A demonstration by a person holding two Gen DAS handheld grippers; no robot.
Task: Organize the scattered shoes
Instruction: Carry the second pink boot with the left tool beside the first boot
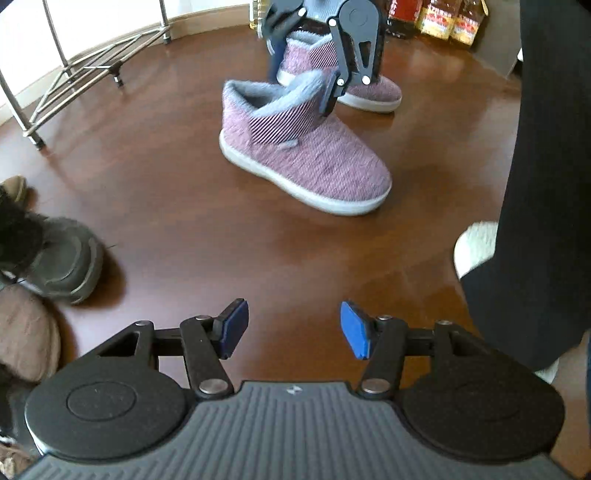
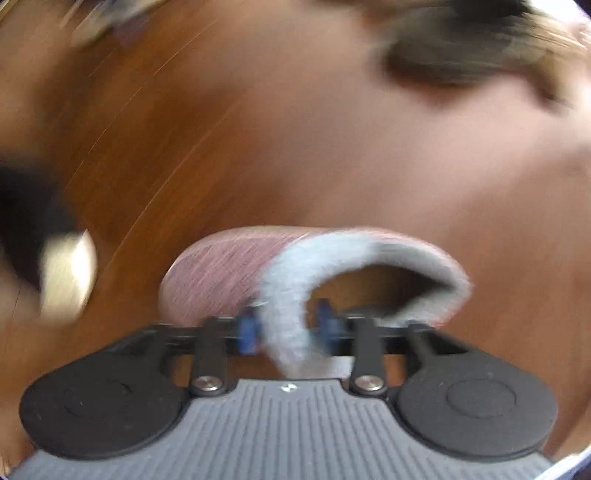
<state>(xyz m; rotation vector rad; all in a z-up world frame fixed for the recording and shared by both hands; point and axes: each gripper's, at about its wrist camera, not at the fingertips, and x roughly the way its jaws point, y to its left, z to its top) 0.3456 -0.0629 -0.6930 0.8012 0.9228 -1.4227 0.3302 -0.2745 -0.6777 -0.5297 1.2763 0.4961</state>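
Note:
Two purple fuzzy slipper boots with grey lining stand on the brown floor. The near boot point(image 1: 306, 155) is gripped at its grey collar by my right gripper point(image 1: 325, 99), seen from above in the left wrist view. The second boot point(image 1: 354, 88) sits just behind it. In the blurred right wrist view my right gripper point(image 2: 290, 326) is shut on the boot's grey collar point(image 2: 288, 295), the purple boot point(image 2: 221, 269) hanging ahead. My left gripper point(image 1: 291, 328) is open and empty, low over bare floor in front of the boots.
A metal shoe rack point(image 1: 74, 74) stands at the back left. Dark and brown shoes point(image 1: 55, 258) lie at the left edge. The person's black-clad leg point(image 1: 543, 184) fills the right side. Bottles point(image 1: 439, 18) stand at the back.

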